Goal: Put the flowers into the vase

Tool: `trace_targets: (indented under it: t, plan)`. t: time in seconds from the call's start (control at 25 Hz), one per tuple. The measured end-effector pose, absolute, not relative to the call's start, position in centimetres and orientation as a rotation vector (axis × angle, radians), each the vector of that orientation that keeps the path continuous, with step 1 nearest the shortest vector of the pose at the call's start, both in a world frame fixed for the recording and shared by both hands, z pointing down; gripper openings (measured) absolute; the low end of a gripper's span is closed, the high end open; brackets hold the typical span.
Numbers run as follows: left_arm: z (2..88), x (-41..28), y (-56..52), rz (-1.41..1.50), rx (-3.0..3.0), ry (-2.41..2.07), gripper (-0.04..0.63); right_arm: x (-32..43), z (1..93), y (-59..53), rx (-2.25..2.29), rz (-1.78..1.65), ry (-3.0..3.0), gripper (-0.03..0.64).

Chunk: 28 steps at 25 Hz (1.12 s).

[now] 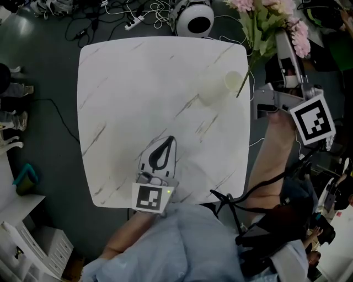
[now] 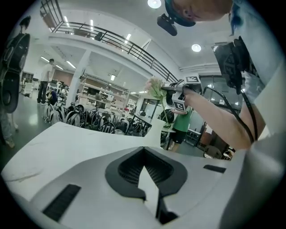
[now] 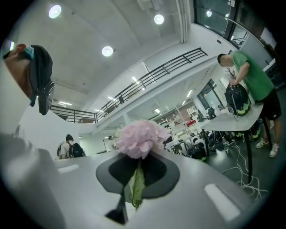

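My right gripper (image 1: 280, 34) is shut on a bunch of pink flowers (image 1: 266, 15) and holds it level beyond the table's far right corner. The thin stem (image 1: 246, 76) slants down, and its end hangs beside the mouth of the white vase (image 1: 218, 88). The vase stands on the white marble table (image 1: 127, 82) near the right edge. In the right gripper view a pink bloom (image 3: 140, 137) sits just past the closed jaws, with a green leaf (image 3: 136, 188) between them. My left gripper (image 1: 170, 139) is shut and holds nothing, low over the table's near side. It faces the vase (image 2: 157, 132).
Cables and a power strip (image 1: 135, 22) lie on the dark floor beyond the table, beside a round white and black device (image 1: 194, 19). A white shelf unit (image 1: 27, 242) stands at the lower left. A person in a green shirt (image 3: 250, 74) leans over another table.
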<state>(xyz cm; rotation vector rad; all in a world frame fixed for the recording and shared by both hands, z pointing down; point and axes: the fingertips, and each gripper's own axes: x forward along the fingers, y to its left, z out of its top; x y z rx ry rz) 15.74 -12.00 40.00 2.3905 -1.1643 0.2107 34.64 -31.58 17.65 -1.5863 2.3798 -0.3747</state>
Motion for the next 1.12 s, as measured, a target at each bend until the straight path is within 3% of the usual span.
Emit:
trace_targets:
  t: [0.48, 1.12]
  plan:
    - [41.8, 14.8, -13.3, 0.257, 2.341, -1.210, 0.006, 34.8, 18.8, -34.0, -1.506, -0.312, 2.352, 0.020]
    - [42.8, 16.4, -13.0, 0.322, 2.357, -1.147, 0.005, 35.5, 25.6, -28.6, -1.482, -0.212, 2.409, 0.026]
